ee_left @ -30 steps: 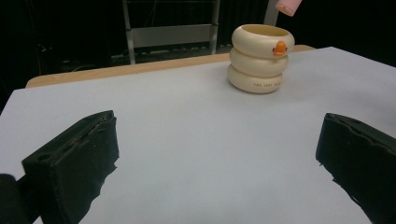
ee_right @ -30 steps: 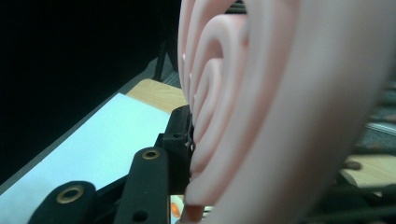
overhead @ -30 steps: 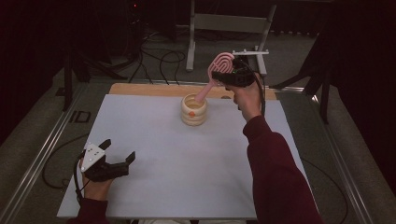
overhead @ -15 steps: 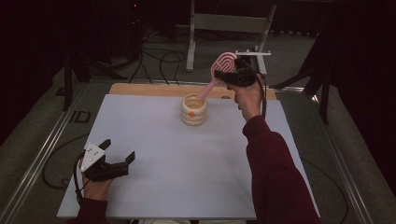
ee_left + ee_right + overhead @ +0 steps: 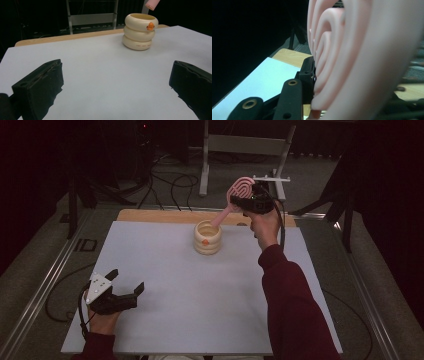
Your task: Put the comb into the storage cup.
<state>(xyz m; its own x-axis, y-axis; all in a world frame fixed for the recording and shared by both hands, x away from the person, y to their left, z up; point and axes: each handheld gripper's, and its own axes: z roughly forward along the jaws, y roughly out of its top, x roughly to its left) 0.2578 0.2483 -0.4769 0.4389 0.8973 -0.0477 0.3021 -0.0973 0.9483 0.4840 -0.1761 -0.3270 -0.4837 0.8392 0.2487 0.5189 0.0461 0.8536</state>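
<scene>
A dim lab or recording studio, not a home: a plain white work surface lies on a wooden table framed by metal rails, with grey carpet underneath. Black cables trail loosely over the floor behind the table, near the metal legs of an equipment stand. The background is dark, with black drapes at the right side.
</scene>
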